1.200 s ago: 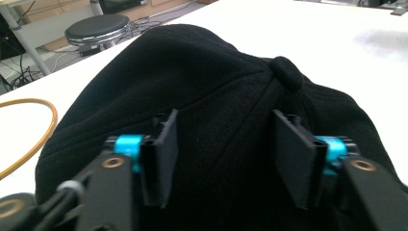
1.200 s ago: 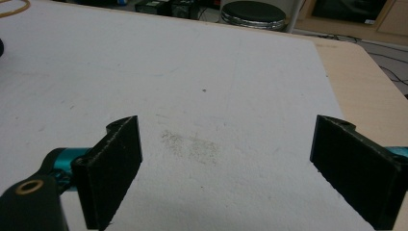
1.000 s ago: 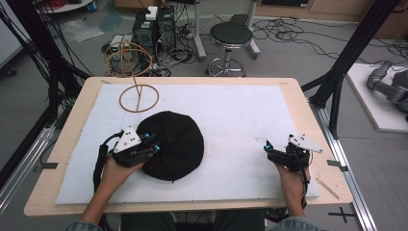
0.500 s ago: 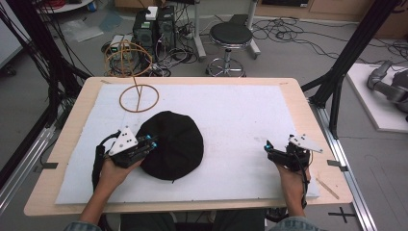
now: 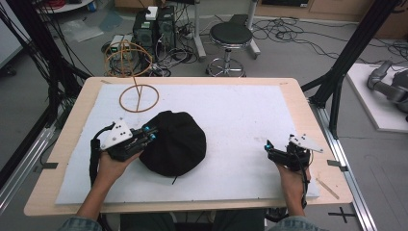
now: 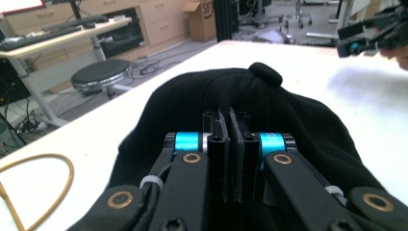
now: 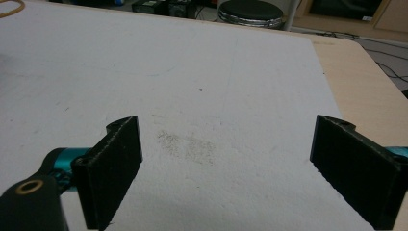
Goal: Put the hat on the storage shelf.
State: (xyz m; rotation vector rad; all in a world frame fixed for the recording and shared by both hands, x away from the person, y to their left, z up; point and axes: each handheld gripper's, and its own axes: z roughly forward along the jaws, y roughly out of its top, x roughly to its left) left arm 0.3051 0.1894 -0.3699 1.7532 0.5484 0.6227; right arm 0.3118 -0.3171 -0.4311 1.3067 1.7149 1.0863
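A black cap (image 5: 178, 144) lies on the white mat (image 5: 240, 110), left of centre. My left gripper (image 5: 151, 133) sits at the cap's left edge with its jaws pressed together on the fabric. In the left gripper view the closed jaws (image 6: 226, 115) lie over the cap (image 6: 288, 106), whose top button shows just beyond them. My right gripper (image 5: 267, 147) rests low near the mat's front right, open and apart from the cap. Bare mat lies between its wide jaws (image 7: 226, 144).
A thin brass-coloured wire stand (image 5: 136, 86) with a ring base stands at the back left of the mat, close behind the cap. The wooden table edge (image 5: 308, 120) borders the mat. A stool (image 5: 231, 36), cables and black frame posts surround the table.
My left gripper has shifted a little to the left at the cap's edge. The right gripper has stayed in place.
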